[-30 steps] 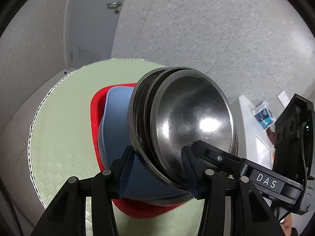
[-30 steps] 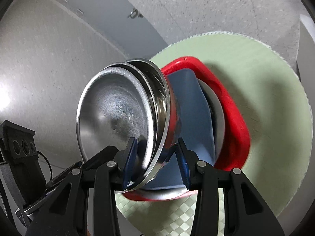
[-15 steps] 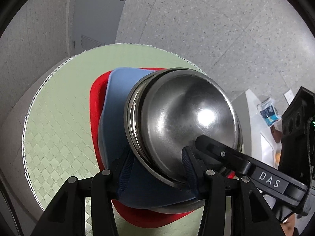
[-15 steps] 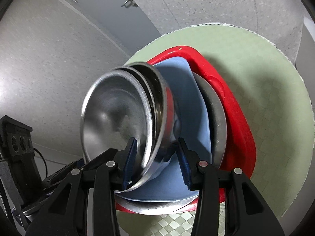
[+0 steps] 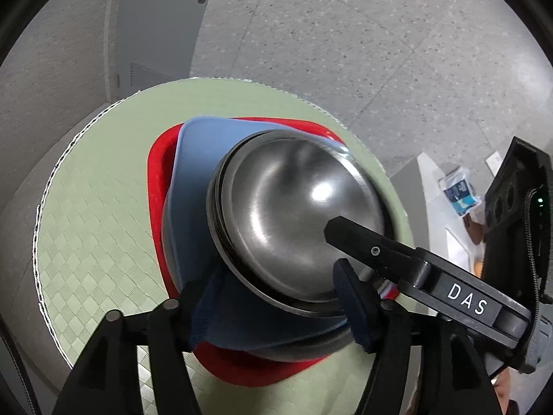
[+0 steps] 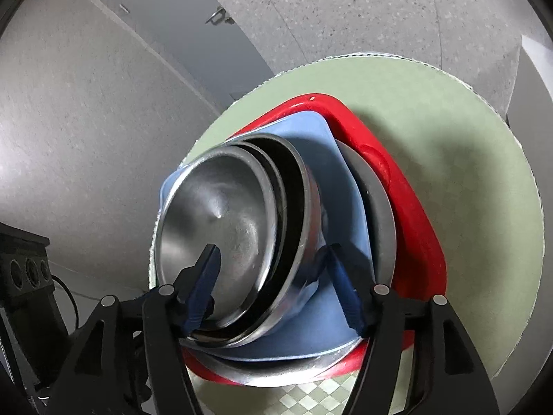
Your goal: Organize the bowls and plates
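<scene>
Nearest, the left gripper (image 5: 280, 304) and right gripper (image 6: 273, 283) have just been opening, jaws now wide around the nested steel bowls (image 5: 297, 214), pads clear. The bowls lean on a blue square plate (image 5: 193, 186), grey plate (image 6: 380, 214) and red tray (image 6: 411, 200). Beneath lies a round green woven mat (image 5: 96, 207); beyond, speckled grey floor (image 5: 363, 34) and a door (image 5: 155, 27).

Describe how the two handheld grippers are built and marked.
Both are matte black, angular frames with silver rivets. The left gripper has dark blue padded fingers. The right gripper has blue pads too; from the left view its body bears white "DAS" lettering, a black box with three round holes, a green light and a thin cable.
</scene>
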`<state>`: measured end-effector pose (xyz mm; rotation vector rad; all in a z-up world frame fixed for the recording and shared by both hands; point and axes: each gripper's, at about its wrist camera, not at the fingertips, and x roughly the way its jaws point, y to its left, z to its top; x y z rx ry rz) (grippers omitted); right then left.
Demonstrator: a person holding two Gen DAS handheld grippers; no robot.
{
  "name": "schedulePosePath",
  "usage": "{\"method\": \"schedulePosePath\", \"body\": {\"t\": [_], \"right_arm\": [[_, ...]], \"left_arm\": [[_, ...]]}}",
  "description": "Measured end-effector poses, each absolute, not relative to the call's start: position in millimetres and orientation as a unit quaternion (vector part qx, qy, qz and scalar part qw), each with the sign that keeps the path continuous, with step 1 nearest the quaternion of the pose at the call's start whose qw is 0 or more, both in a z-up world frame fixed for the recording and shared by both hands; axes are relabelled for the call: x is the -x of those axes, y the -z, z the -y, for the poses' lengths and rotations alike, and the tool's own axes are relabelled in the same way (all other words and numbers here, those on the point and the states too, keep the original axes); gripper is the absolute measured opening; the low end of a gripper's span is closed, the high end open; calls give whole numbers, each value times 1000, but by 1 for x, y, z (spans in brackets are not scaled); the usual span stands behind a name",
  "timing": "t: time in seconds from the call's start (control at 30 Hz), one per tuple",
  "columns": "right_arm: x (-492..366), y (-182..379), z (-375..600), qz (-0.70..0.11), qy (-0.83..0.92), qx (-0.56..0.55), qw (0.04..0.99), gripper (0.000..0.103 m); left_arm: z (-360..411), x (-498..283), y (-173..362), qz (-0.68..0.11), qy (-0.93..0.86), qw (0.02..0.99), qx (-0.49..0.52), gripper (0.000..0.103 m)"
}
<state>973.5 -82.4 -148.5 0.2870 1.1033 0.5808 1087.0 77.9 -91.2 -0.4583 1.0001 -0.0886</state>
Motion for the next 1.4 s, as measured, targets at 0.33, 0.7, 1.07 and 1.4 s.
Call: {"method": "schedulePosePath", "body": {"t": [0.33, 0.7, 1.07, 1.4], "right_arm": [[-927, 121, 106, -472, -246, -169, 830, 83], [-812, 84, 140, -408, -202, -166, 875, 88], [-679, 51, 165, -340, -187, -116, 915, 95], [-527, 53, 209, -286, -170, -74, 940, 102]], "left_arm": [[-84, -1039, 73, -455, 47, 867, 195, 86], [-80, -915, 37, -395, 26, 906, 151, 94], [-37, -739, 5, -313, -7, 946, 86, 102], [21, -540, 7, -275, -31, 959, 56, 102]]}}
